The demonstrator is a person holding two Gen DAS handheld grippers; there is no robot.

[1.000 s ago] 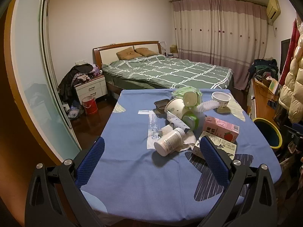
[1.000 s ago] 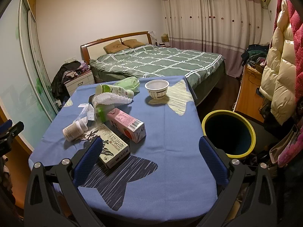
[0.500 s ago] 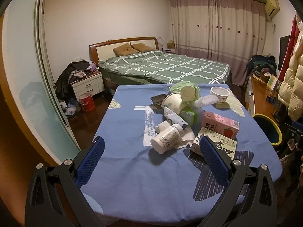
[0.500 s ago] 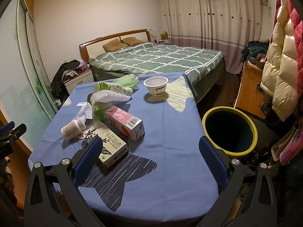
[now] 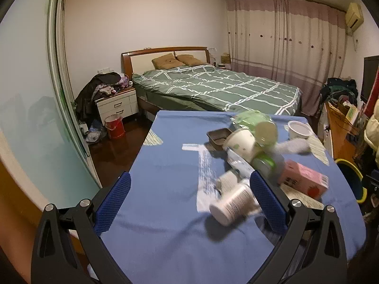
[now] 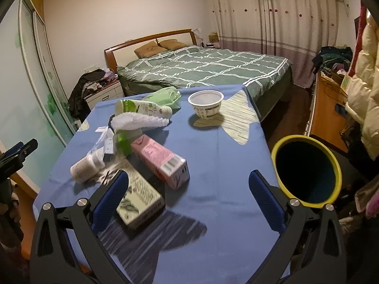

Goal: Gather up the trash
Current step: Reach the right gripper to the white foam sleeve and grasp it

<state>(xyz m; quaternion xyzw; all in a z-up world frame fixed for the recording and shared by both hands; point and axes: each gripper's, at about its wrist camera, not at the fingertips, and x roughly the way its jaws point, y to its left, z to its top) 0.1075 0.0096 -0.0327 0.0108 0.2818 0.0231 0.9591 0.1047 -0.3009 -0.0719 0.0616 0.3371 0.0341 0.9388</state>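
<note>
Trash lies on a blue-clothed table (image 5: pixel 165 224). A white pill bottle (image 5: pixel 231 203) lies on its side on crumpled tissue, just inside my open, empty left gripper's (image 5: pixel 189 198) right finger. Behind it are a paper cup (image 5: pixel 242 142), a pink carton (image 5: pixel 303 181) and a white bowl (image 5: pixel 298 129). In the right wrist view, my open, empty right gripper (image 6: pixel 189 196) hovers over the table (image 6: pixel 225 165), its left finger beside a patterned box (image 6: pixel 139 203). The pink carton (image 6: pixel 161 161), bottle (image 6: pixel 86 165), white bowl (image 6: pixel 206 104) and a green-white bottle (image 6: pixel 142 110) lie ahead.
A yellow-rimmed bin (image 6: pixel 306 170) stands on the floor right of the table; it also shows in the left wrist view (image 5: pixel 353 179). A bed (image 5: pixel 213 90), nightstand (image 5: pixel 117 104) and red bucket (image 5: pixel 115 126) lie beyond. A wooden desk (image 6: pixel 329 108) is on the right.
My left gripper has moved forward and left, closer to the pill bottle. My right gripper has moved forward toward the patterned box and pink carton. Both stay open.
</note>
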